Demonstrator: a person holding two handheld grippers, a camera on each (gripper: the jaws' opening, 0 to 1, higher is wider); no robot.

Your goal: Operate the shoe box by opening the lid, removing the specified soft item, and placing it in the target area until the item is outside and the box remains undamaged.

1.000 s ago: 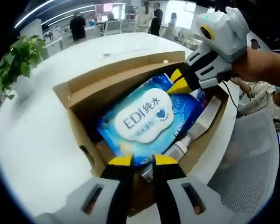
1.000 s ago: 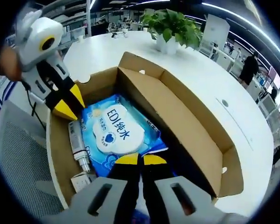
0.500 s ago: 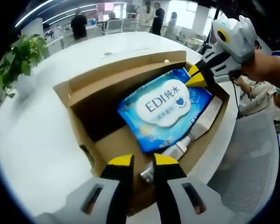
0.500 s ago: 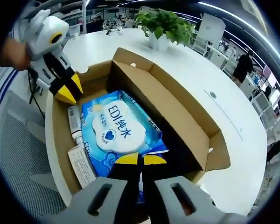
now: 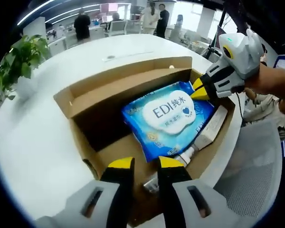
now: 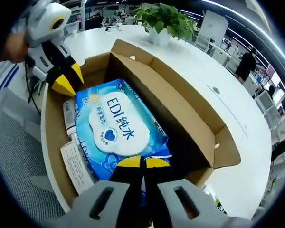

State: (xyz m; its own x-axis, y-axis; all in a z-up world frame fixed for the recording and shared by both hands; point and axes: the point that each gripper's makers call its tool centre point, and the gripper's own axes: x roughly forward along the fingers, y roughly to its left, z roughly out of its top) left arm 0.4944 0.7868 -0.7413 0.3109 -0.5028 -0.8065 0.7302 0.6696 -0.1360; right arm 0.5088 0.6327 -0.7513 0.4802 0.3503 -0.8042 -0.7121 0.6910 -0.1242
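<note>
An open cardboard shoe box sits on a white table, its lid flap standing along one long side. Inside lies a blue pack of wet wipes with a white label, one end raised. My right gripper is shut on the pack's near corner. My left gripper hovers over the box's opposite end, jaws a narrow gap apart with nothing between them.
A tube and a slim carton lie in the box beside the pack. A potted plant stands on the table. A mesh chair is close by. People stand far off.
The pack has slid away from my left gripper's end toward the right gripper, which stays shut on its corner. More of the bare box floor now shows near the left jaws.
</note>
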